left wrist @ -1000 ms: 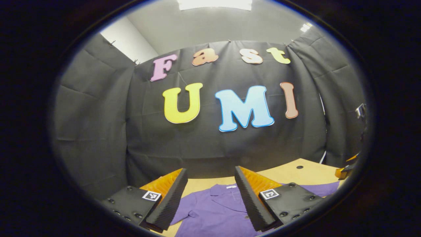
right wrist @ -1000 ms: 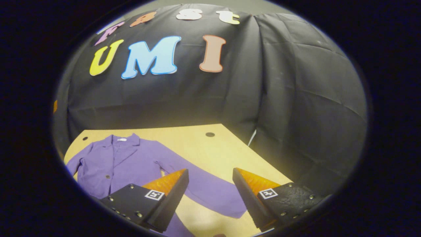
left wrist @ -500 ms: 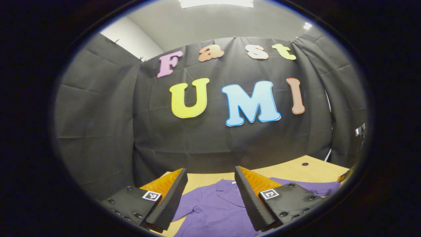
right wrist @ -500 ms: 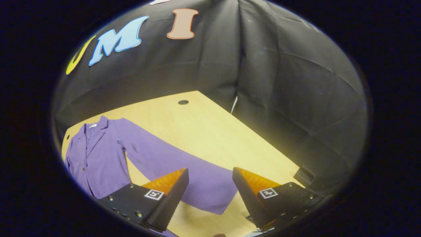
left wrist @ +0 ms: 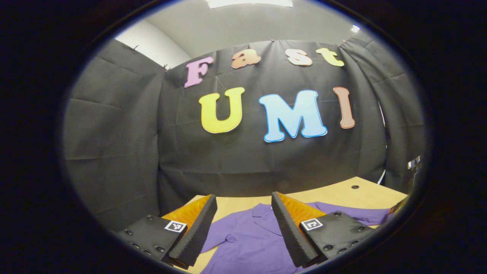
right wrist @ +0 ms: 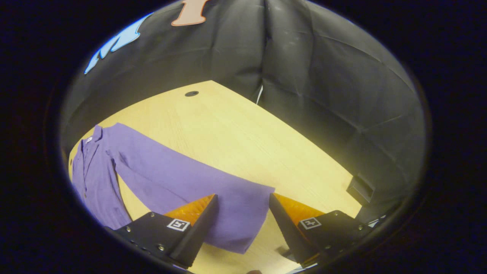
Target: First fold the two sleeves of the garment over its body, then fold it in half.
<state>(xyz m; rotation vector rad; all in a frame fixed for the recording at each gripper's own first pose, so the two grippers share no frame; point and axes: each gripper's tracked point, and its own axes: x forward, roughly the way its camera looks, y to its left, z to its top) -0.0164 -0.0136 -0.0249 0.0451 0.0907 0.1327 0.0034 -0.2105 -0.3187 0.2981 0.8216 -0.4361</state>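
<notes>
A purple button-front jacket (right wrist: 95, 167) lies flat on the light wooden table (right wrist: 243, 133). Its long sleeve (right wrist: 190, 182) stretches out toward me in the right gripper view, and the cuff end (right wrist: 243, 213) lies between and just beyond my fingers. My right gripper (right wrist: 243, 228) stands open right above that cuff, apart from it. In the left gripper view the jacket's collar and chest (left wrist: 247, 236) lie under my open left gripper (left wrist: 243, 228), which hovers above the cloth. The other sleeve (left wrist: 354, 215) runs off to the right there.
Black cloth walls close the booth behind and beside the table. A small dark hole (right wrist: 191, 93) marks the tabletop near its far edge. A dark box-like part (right wrist: 359, 188) sits at the table's right edge. Bare wood lies right of the sleeve.
My right gripper has tilted down and moved toward the sleeve cuff, which now lies between its fingers. The left gripper has shifted slightly, the jacket sliding a little left in its view.
</notes>
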